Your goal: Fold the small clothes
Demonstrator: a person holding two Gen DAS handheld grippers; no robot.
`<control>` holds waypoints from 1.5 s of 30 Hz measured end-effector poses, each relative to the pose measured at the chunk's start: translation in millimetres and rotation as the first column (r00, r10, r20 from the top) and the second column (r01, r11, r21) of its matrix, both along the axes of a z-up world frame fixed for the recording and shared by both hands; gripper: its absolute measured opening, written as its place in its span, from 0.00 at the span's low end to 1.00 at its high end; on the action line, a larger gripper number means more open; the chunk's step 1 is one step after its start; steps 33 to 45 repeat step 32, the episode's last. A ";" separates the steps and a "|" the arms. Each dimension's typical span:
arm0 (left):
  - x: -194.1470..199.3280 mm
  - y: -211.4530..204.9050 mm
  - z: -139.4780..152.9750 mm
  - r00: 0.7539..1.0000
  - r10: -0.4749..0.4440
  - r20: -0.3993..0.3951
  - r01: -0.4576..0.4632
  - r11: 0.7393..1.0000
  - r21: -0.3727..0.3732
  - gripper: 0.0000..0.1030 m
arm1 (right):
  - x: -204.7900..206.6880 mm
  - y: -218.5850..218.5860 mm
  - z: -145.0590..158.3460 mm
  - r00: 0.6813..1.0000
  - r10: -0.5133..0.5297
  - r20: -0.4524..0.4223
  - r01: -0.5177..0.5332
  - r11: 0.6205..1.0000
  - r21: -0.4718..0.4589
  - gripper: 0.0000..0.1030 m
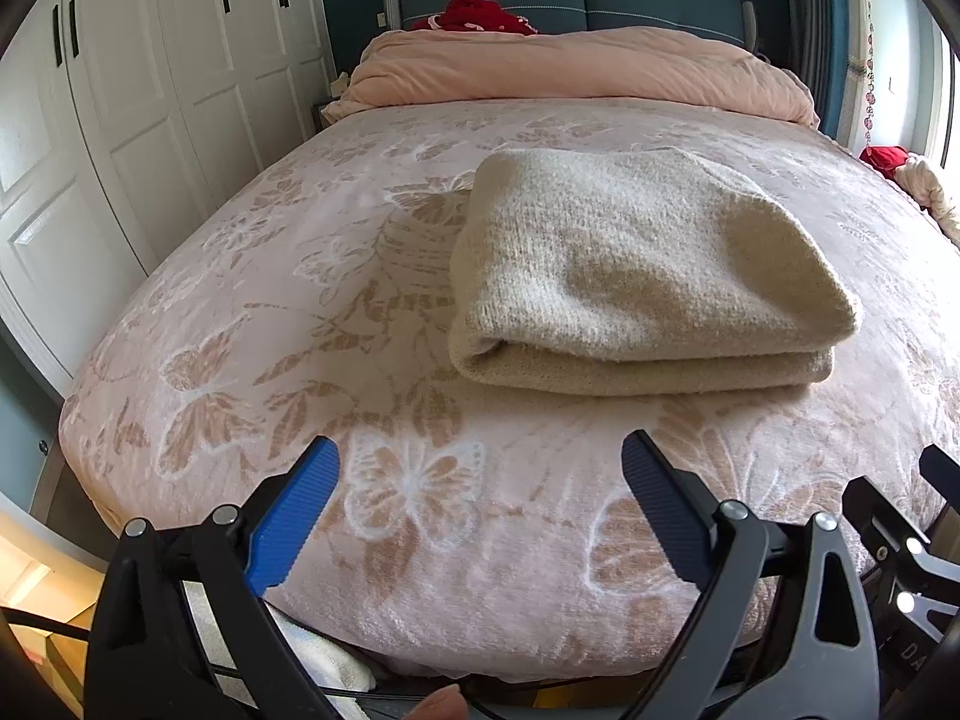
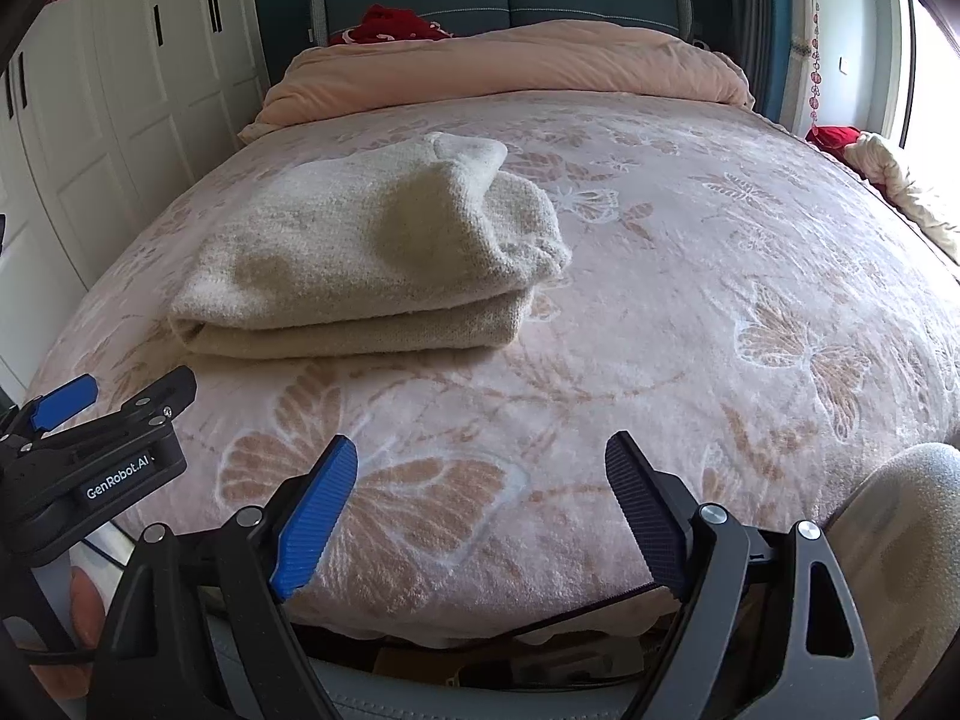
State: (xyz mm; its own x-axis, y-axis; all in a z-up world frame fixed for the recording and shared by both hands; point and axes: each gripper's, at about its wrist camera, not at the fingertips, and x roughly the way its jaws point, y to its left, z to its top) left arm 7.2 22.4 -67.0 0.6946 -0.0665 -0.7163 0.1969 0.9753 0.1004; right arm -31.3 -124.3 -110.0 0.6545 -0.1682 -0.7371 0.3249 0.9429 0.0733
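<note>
A cream knitted garment lies folded in a flat stack on the pink butterfly-patterned bed cover. It also shows in the right wrist view, left of centre. My left gripper is open and empty, held over the near edge of the bed, short of the garment. My right gripper is open and empty too, near the bed's front edge, to the right of the garment. The left gripper's body shows at the left of the right wrist view.
A peach duvet lies rolled at the head of the bed, with a red item behind it. White wardrobe doors stand along the left. Red and cream fabric lies at the right by the window.
</note>
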 end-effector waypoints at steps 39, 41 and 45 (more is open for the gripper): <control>-13.2 -12.7 0.5 0.999 -0.024 0.039 0.023 0.999 0.022 0.95 | 1.5 5.4 0.4 1.000 0.020 -0.011 -0.019 1.000 0.005 0.83; -13.2 -12.7 0.5 0.999 -0.024 0.039 0.023 0.999 0.022 0.95 | 1.5 5.4 0.4 1.000 0.020 -0.011 -0.019 1.000 0.005 0.83; -13.2 -12.7 0.5 0.999 -0.024 0.039 0.023 0.999 0.022 0.95 | 1.5 5.4 0.4 1.000 0.020 -0.011 -0.019 1.000 0.005 0.83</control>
